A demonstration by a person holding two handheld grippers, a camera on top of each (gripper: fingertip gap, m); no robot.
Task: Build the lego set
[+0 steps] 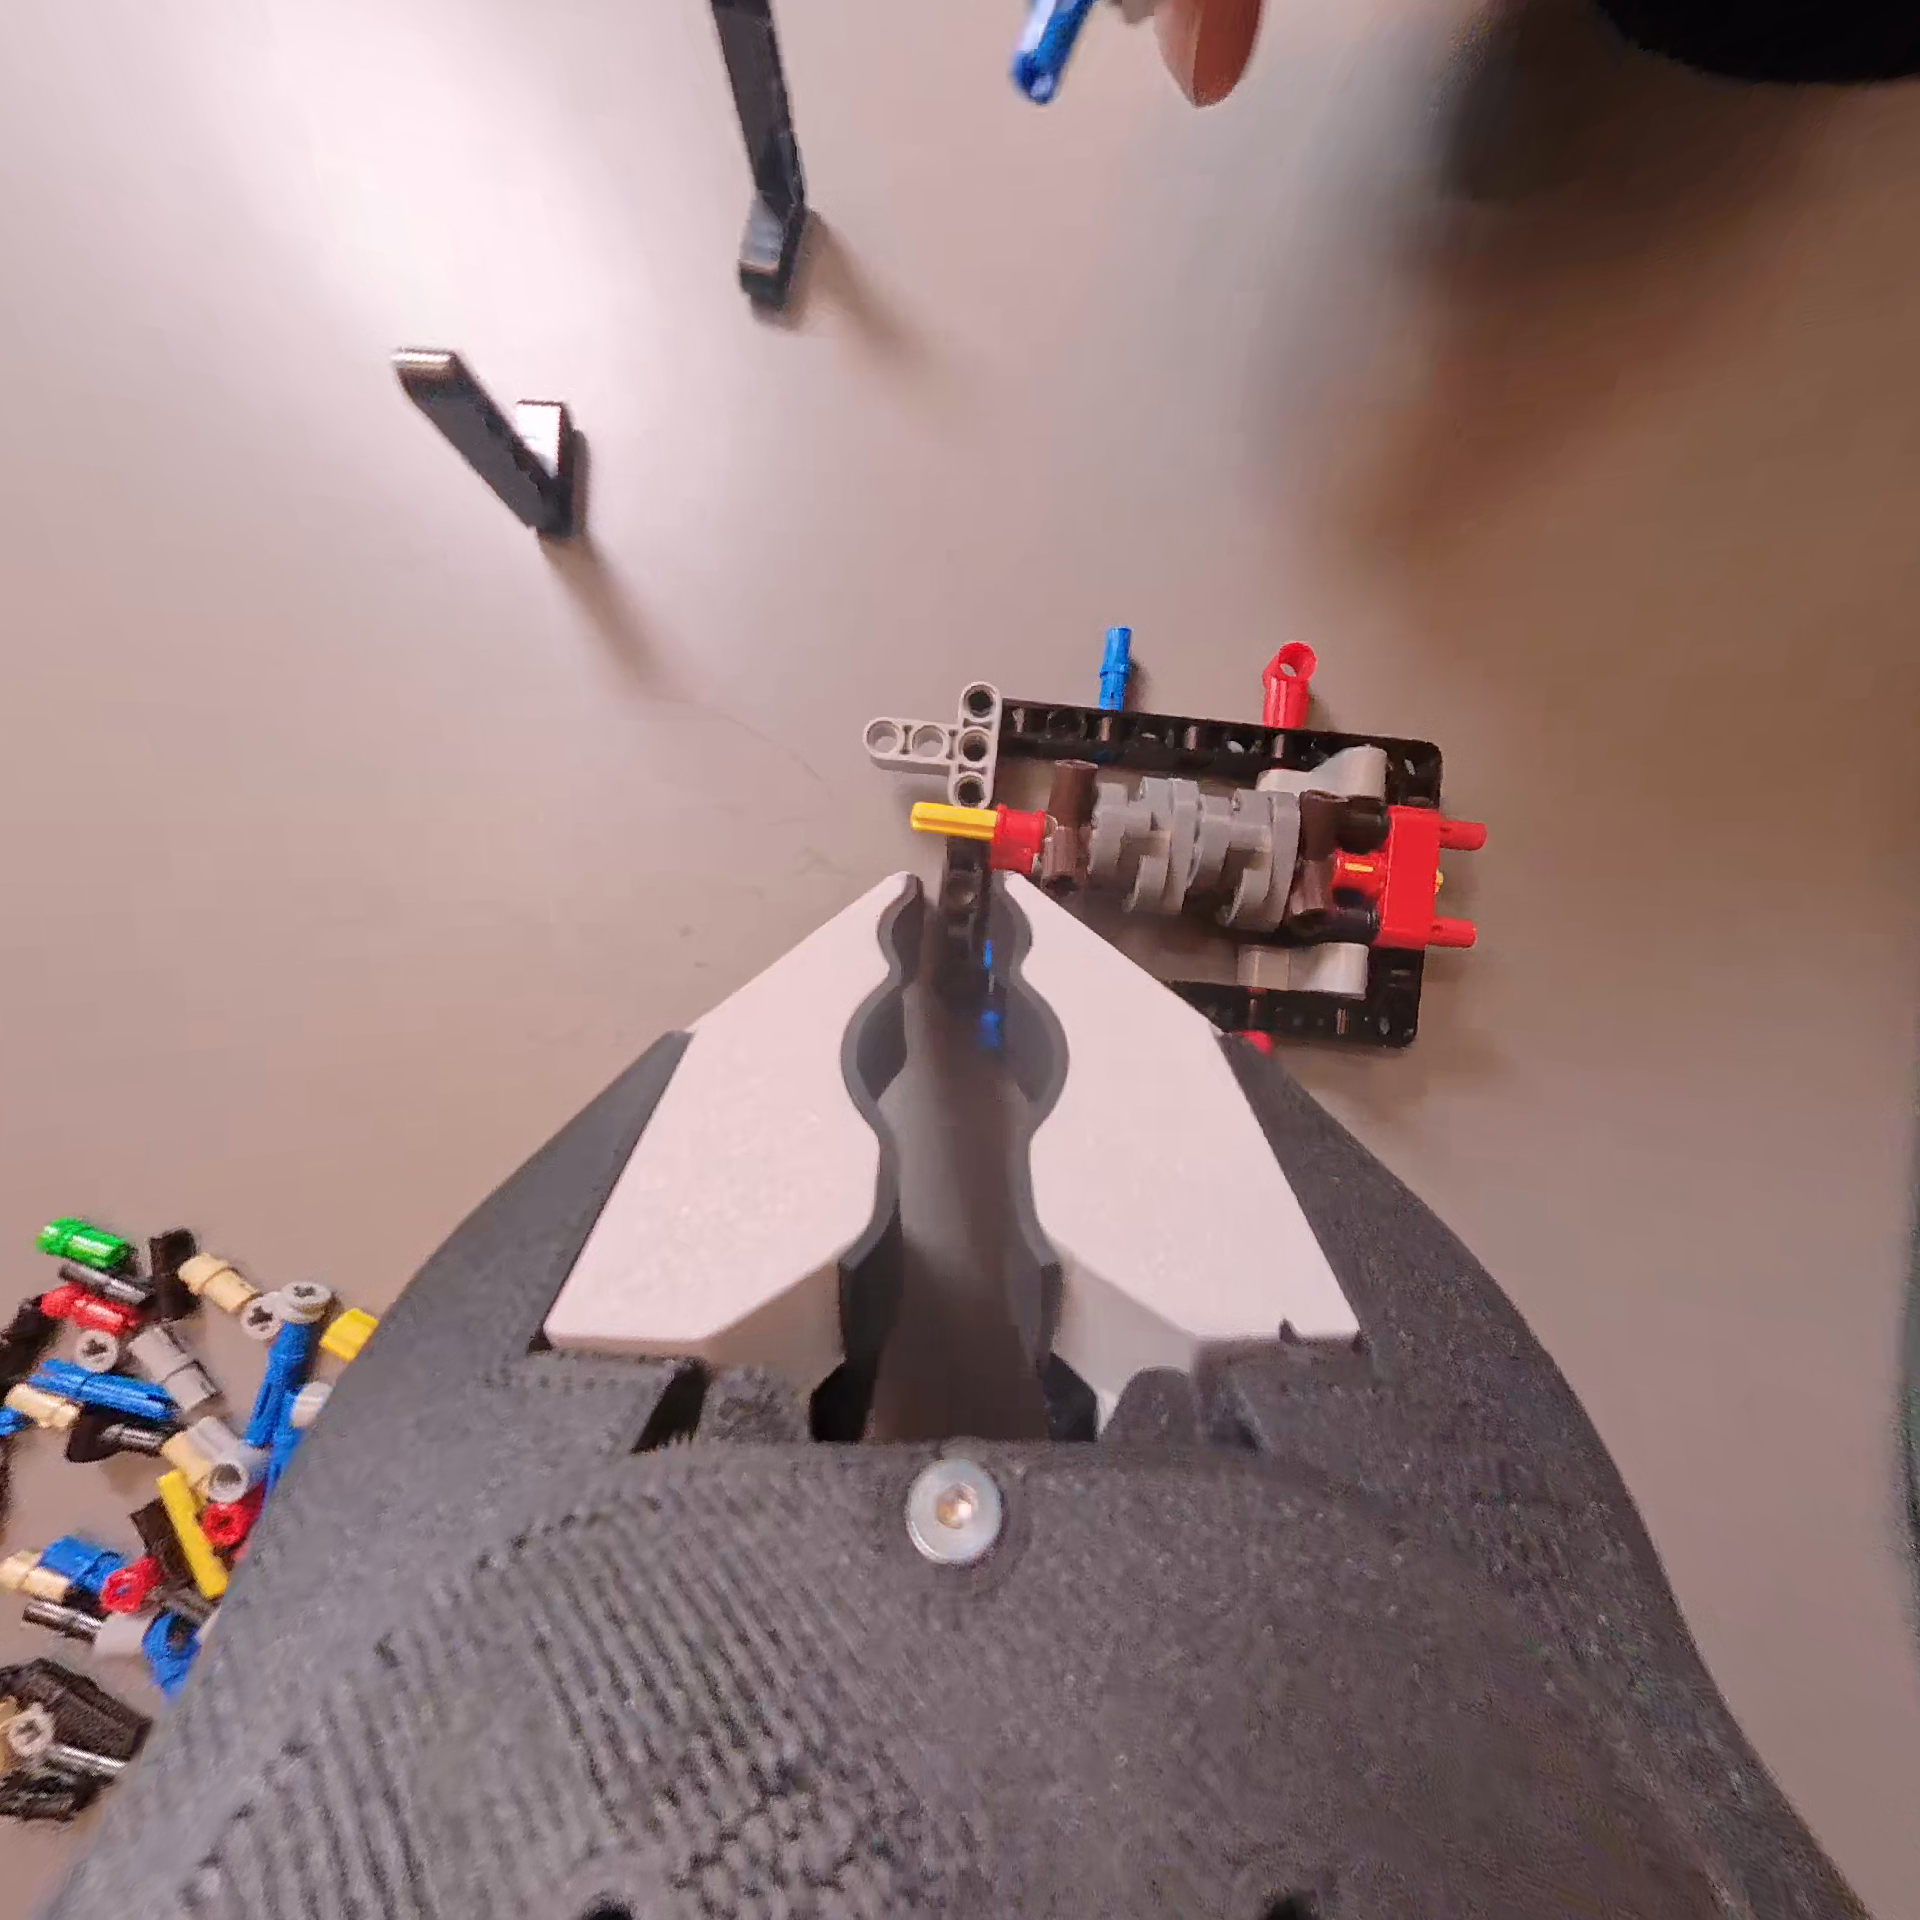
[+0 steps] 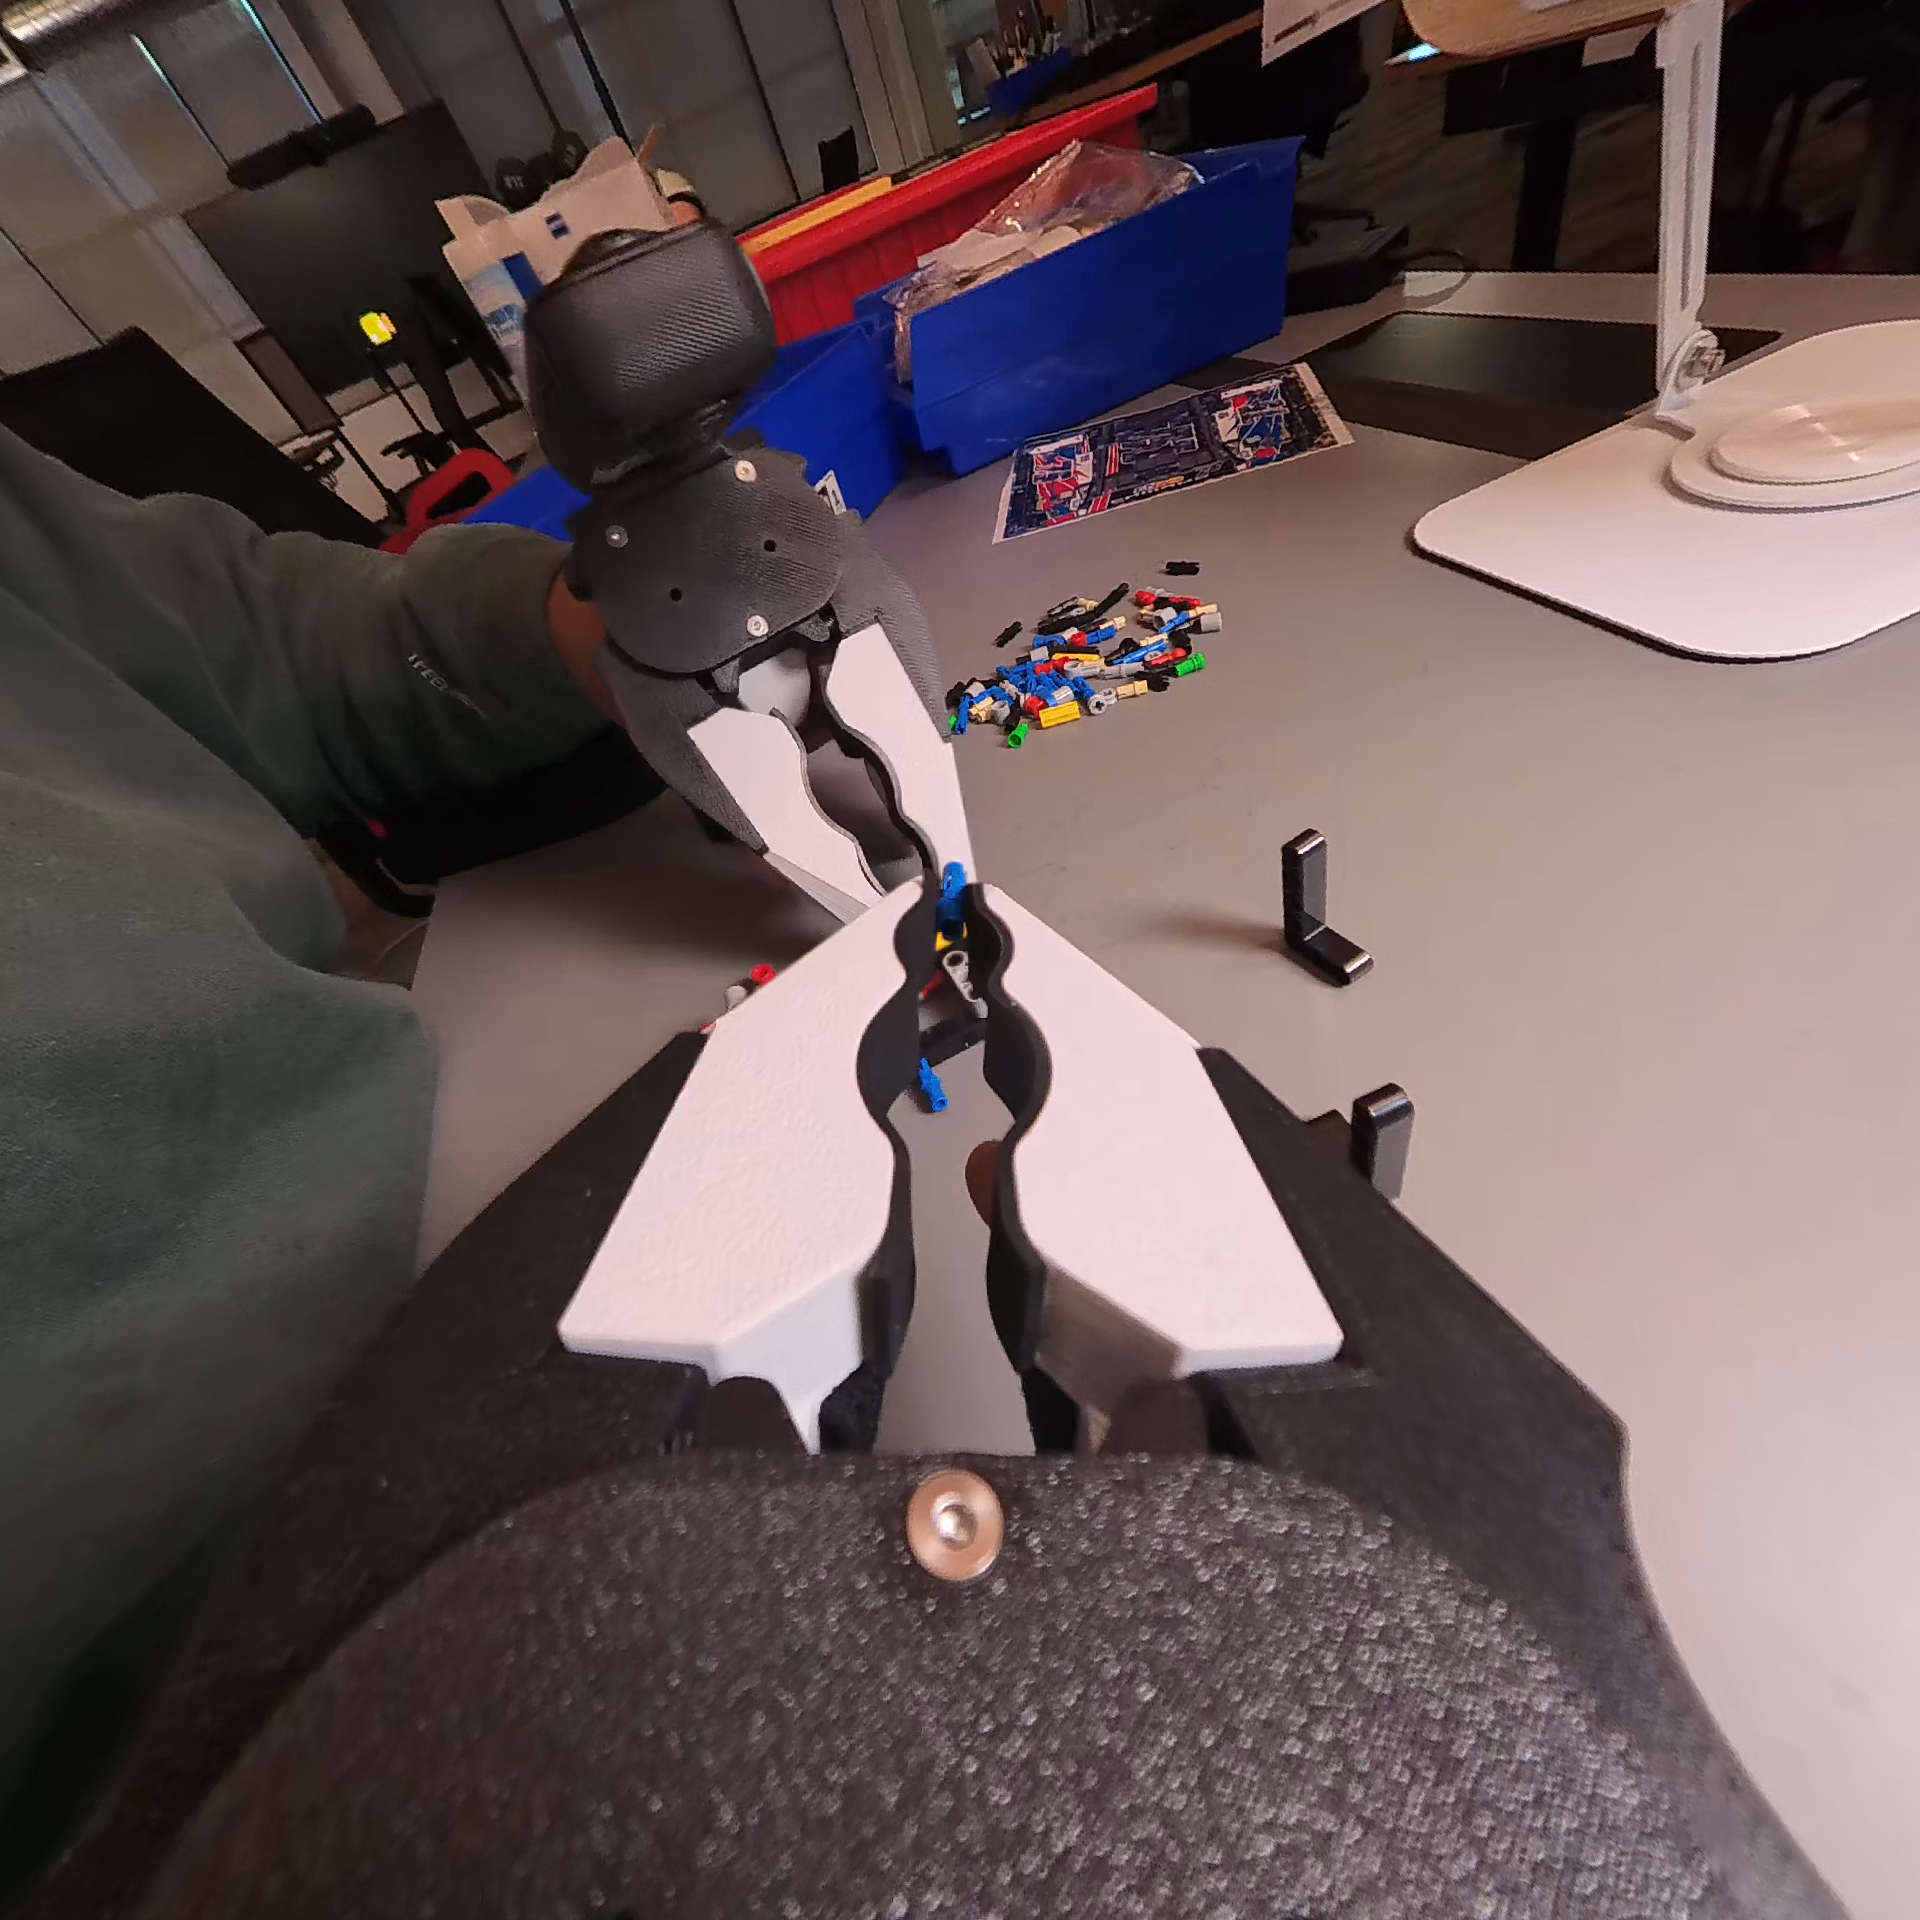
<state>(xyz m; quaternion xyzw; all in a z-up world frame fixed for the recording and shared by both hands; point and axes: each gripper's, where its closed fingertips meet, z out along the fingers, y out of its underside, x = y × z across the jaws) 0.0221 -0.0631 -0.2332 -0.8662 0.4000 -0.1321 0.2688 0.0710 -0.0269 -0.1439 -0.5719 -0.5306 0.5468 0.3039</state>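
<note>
The Lego build lies on the table: a black rectangular frame around a grey crankshaft, with red blocks, a yellow axle and a grey T-beam at its left end. In the left wrist view my left gripper is shut on the frame's near left end. It also shows in the right wrist view, reaching down from the left. My right gripper is shut on a blue pin and holds it above the build, which its fingers mostly hide. The held pin shows at the top of the left wrist view.
Two black L-beams stand on the table beyond the build. A pile of loose parts lies farther back. Blue bins, a sticker sheet and a white stand base sit behind. A green sleeve fills the left.
</note>
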